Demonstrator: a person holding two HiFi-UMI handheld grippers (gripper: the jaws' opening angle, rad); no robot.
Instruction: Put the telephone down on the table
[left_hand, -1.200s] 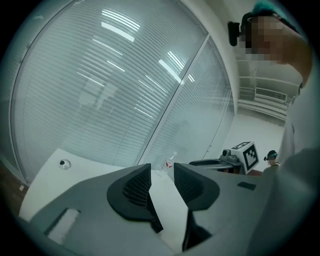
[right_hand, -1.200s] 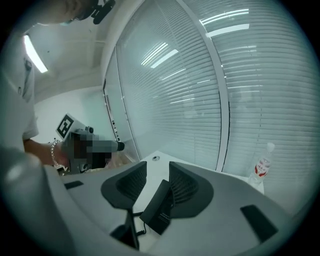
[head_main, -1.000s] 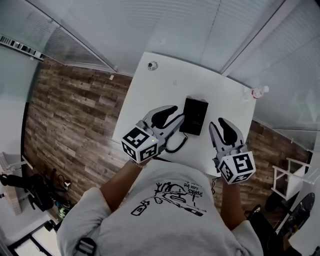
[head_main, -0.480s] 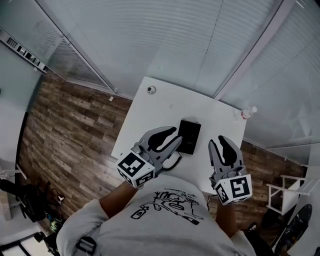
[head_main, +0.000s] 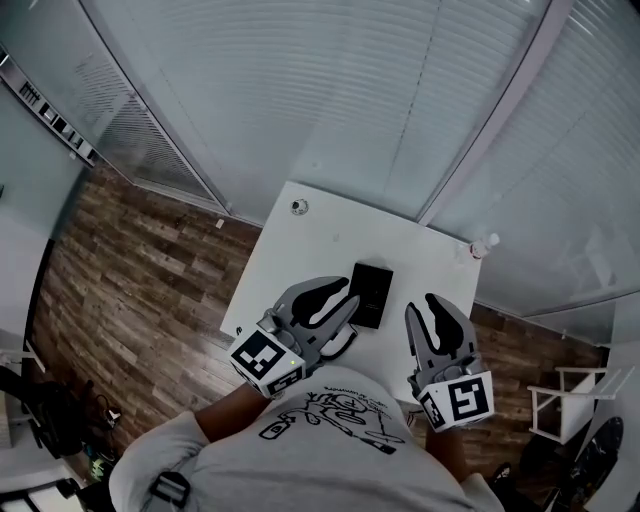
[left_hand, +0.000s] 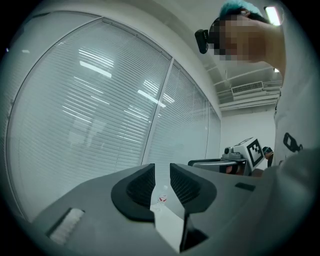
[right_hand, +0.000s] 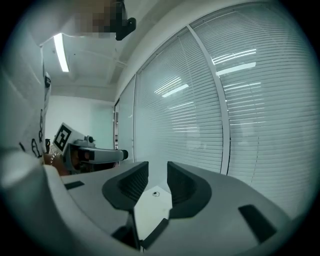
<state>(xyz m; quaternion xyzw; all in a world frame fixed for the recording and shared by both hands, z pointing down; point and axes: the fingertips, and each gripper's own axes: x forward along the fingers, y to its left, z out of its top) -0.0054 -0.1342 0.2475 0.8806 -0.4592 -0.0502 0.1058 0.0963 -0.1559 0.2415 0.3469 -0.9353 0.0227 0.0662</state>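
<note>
The black telephone (head_main: 370, 293) lies flat on the white table (head_main: 310, 245), with its dark cord (head_main: 345, 340) looping off its near left side. My left gripper (head_main: 350, 296) hovers above the table just left of the phone, its jaws closing to shut with nothing between them. My right gripper (head_main: 420, 305) hangs to the right of the phone, shut and empty. In the left gripper view, the left gripper (left_hand: 162, 170) points level at the blinds. The right gripper (right_hand: 157, 170) shows only table between its jaws.
A small round fitting (head_main: 298, 207) sits at the table's far left corner and a small bottle (head_main: 482, 245) at its far right corner. Window blinds (head_main: 330, 110) run behind the table. Wood flooring (head_main: 140, 260) lies to the left.
Both grippers have risen off the table and drawn back toward the person. The telephone stays where it lay. The left jaws have narrowed.
</note>
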